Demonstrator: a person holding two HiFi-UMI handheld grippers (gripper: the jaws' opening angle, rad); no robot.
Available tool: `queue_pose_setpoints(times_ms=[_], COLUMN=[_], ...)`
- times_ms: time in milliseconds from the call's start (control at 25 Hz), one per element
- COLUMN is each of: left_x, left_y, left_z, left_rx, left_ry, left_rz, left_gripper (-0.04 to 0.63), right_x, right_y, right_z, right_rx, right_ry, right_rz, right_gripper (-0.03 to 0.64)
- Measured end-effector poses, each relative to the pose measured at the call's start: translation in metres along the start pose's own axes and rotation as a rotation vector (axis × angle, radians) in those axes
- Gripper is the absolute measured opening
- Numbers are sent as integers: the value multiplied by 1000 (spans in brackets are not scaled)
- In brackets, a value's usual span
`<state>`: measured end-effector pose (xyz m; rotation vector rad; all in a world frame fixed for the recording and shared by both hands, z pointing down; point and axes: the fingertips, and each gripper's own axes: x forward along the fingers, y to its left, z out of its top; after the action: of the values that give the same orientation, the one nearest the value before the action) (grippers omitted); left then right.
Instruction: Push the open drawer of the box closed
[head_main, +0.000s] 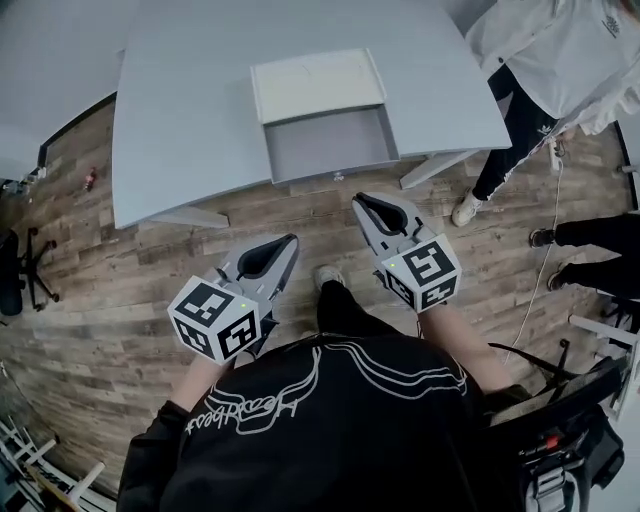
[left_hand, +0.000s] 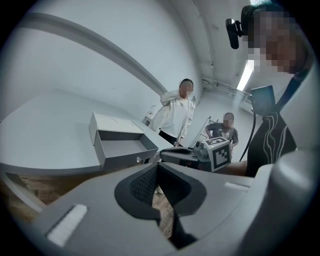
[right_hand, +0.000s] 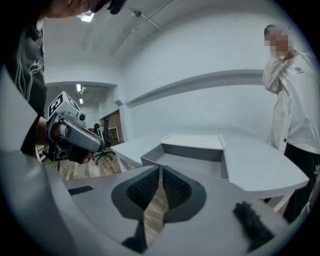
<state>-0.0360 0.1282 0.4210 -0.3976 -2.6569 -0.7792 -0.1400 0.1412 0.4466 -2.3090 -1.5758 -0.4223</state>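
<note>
A pale box (head_main: 317, 84) lies on the grey table (head_main: 180, 120) near its front edge. Its drawer (head_main: 330, 142) is pulled out toward me, empty, with a small knob (head_main: 338, 176) on the front. Both grippers hang over the floor short of the table, apart from the drawer. The left gripper (head_main: 283, 243) is shut and empty, and so is the right gripper (head_main: 363, 203). From the left gripper (left_hand: 157, 167) the drawer (left_hand: 125, 146) shows ahead to the left. From the right gripper (right_hand: 160, 170) the drawer (right_hand: 187, 159) lies straight ahead.
A person in a white top (head_main: 560, 50) stands at the table's right corner. Another person's legs (head_main: 600, 265) show at the right. An office chair (head_main: 20, 270) stands far left. Wooden floor (head_main: 120, 290) lies between me and the table.
</note>
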Motion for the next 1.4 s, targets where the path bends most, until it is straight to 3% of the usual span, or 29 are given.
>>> queue_pose_setpoints(times_ms=[200,400,1400], left_x=[18,21,25], left_y=[38,44,65], left_z=[-4,-7,-8], left_rx=[-44,-66,-127], left_ry=[23,29,18], left_rz=[18,23,27], left_gripper=[6,6,6], right_x=[52,65,72], right_y=[-25,-29,-40], right_z=[-29,-42,-31], right_rx=[2,-15,-23], right_ry=[83,131,84], right_rz=[-8,-11,-46], right_gripper=[42,63,61])
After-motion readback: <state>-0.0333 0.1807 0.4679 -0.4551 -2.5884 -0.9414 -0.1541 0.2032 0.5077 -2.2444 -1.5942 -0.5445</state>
